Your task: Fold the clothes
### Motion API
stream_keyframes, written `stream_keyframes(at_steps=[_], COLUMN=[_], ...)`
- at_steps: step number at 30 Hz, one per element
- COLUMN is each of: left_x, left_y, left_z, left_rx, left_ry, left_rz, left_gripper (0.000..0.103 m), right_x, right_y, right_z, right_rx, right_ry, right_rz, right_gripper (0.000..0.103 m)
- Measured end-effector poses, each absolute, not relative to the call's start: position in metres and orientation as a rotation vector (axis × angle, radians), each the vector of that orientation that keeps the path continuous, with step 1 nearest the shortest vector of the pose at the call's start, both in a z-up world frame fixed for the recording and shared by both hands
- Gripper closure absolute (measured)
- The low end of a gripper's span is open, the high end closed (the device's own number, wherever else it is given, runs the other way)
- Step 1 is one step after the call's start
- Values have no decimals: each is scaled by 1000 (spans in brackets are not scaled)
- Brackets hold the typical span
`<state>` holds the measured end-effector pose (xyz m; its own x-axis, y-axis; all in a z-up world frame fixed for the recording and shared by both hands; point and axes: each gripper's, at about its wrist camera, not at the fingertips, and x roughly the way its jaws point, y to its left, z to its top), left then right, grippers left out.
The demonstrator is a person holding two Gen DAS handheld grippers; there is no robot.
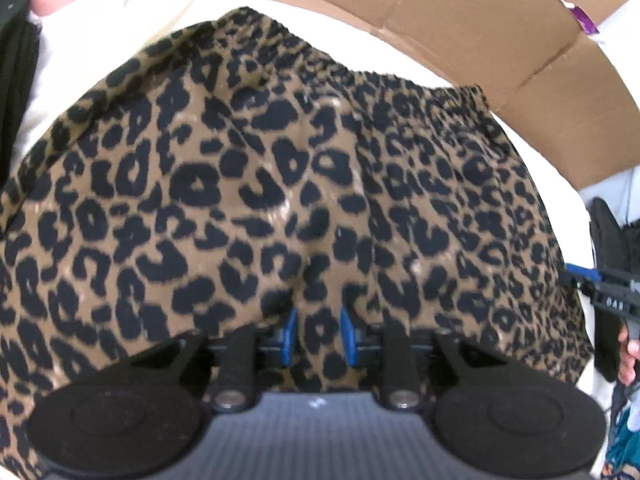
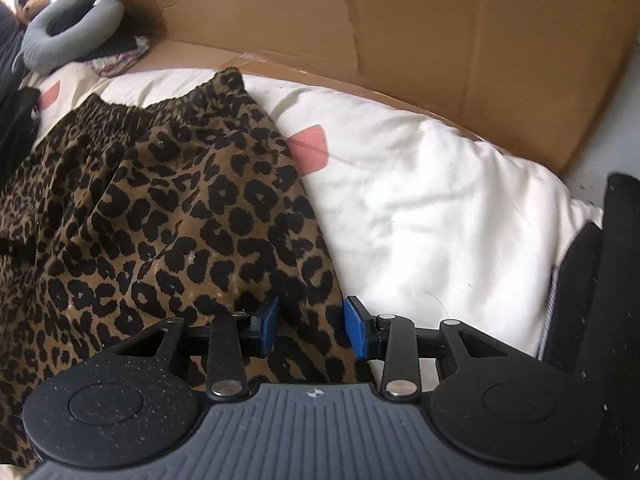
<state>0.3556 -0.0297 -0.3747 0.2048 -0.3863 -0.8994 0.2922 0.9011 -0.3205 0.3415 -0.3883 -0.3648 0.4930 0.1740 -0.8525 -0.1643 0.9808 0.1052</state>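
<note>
A leopard-print garment [image 1: 280,200] with an elastic waistband at its far edge lies spread on a white bedcover [image 1: 100,60]. My left gripper [image 1: 318,336] hovers over the garment's near edge, its blue pads apart with cloth showing between them. My right gripper [image 2: 312,326] is open over the garment's right edge [image 2: 192,208], its left pad over the cloth and its right pad at the white cover [image 2: 420,216]. The right gripper also shows at the right edge of the left wrist view [image 1: 600,292], held by a hand.
A brown cardboard sheet [image 2: 400,32] stands along the far side of the bed. A grey neck pillow [image 2: 68,36] lies far left. Dark clothes lie at the right [image 2: 600,280] and at the left [image 1: 16,80]. Pink patches mark the white cover [image 2: 310,148].
</note>
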Motion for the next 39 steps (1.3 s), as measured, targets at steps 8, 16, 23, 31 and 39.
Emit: stream_keyframes(at_steps=[8, 16, 23, 31, 39], left_x=[391, 420, 438, 458, 482], left_y=[-23, -13, -8, -4, 8], left_z=[-376, -370, -368, -368, -375], left_rx=[-102, -85, -67, -56, -148], left_ry=[1225, 1171, 1139, 1107, 1089], left_rz=[-424, -369, -349, -326, -251], left_gripper=[88, 87, 87, 87, 89], right_x=[365, 390, 407, 431, 454], right_y=[-381, -369, -358, -347, -332], right_z=[-365, -365, -365, -368, -368], right_rx=[33, 19, 12, 48, 6], right_ry=[1016, 996, 975, 945, 938], right_rz=[236, 252, 273, 267, 258], right_gripper=[61, 61, 61, 62, 101])
